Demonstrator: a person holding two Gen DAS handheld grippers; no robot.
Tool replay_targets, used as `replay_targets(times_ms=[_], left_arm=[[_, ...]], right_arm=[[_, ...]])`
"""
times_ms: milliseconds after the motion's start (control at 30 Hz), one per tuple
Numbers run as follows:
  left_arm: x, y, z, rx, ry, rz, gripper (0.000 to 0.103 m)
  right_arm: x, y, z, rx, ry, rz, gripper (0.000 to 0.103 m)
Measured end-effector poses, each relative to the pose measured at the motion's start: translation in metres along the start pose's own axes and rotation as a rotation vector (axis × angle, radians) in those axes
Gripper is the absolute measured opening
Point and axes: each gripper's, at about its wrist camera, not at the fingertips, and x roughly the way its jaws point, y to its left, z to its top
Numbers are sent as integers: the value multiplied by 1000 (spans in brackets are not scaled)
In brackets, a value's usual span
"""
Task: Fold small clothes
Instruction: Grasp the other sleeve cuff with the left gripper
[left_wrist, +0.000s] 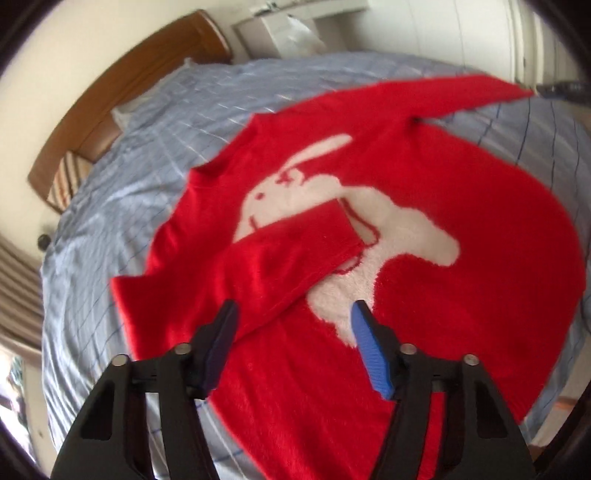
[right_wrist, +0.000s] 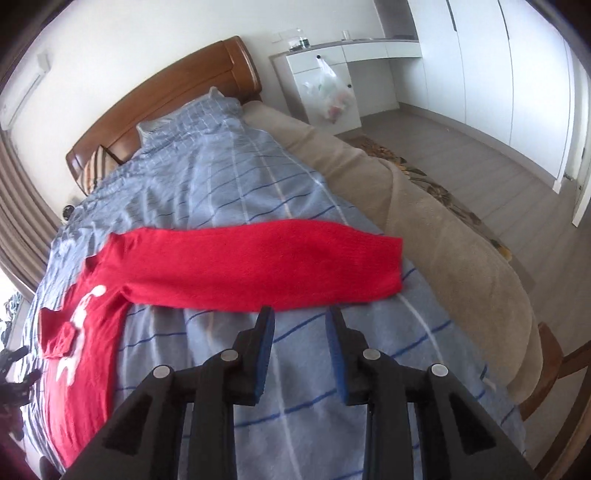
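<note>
A red fuzzy sweater (left_wrist: 461, 206) with a white rabbit (left_wrist: 399, 229) on its front lies flat on the bed. One sleeve (left_wrist: 280, 266) is folded across the chest. The other sleeve (right_wrist: 266, 262) stretches out straight over the blue cover. My left gripper (left_wrist: 293, 310) hovers above the sweater's lower body, open, with nothing between its fingers. My right gripper (right_wrist: 299, 314) sits just short of the outstretched sleeve, open and empty. The sweater's body (right_wrist: 92, 339) shows at the left of the right wrist view.
The bed has a blue plaid cover (right_wrist: 229, 184) and a wooden headboard (right_wrist: 166, 92). A beige blanket (right_wrist: 461, 251) runs along the bed's right edge. A white cabinet with a hanging plastic bag (right_wrist: 332, 96) stands beyond, and a wooden chair (right_wrist: 554, 369) at the lower right.
</note>
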Motion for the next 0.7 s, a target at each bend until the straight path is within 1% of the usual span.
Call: replay_targets(times_ms=[67, 133, 167, 200, 233, 267, 300, 367, 400, 433, 500, 567, 600, 667, 700], left_arm=[[21, 0, 11, 16, 19, -1, 55], [34, 4, 21, -9, 12, -15, 53], [38, 5, 24, -36, 4, -47, 38], [40, 5, 25, -64, 4, -90, 5], [42, 6, 26, -95, 12, -119, 4], [38, 8, 25, -127, -8, -116, 3], [29, 16, 22, -177, -48, -114, 3], [5, 53, 7, -349, -119, -108, 3], [-10, 78, -7, -455, -156, -88, 3], [-22, 105, -23, -558, -185, -62, 3], [-45, 161, -68, -789, -224, 20, 2], [-62, 208, -123, -998, -223, 144, 3], [-67, 226, -153, -1094, -204, 215, 2], [-67, 251, -208, -1278, -151, 304, 2], [-64, 257, -232, -1353, -118, 347, 2]], right_arm=[[-9, 11, -15, -16, 2, 24, 31], [-14, 21, -30, -29, 4, 40, 31], [-15, 27, -38, -33, 7, 46, 31], [-16, 32, -44, -38, 10, 51, 31], [-16, 38, -51, -45, 12, 53, 31], [-18, 44, -58, -51, 12, 56, 31], [-19, 48, -62, -56, 9, 63, 31], [-23, 56, -69, -70, 0, 71, 31], [-24, 60, -72, -78, -5, 75, 31], [-25, 63, -75, -87, -11, 77, 31], [-27, 69, -78, -106, -25, 75, 31], [-26, 73, -82, -117, -34, 76, 31], [-24, 76, -83, -118, -36, 76, 31], [-20, 79, -86, -120, -34, 77, 31], [-20, 80, -88, -122, -35, 72, 31]])
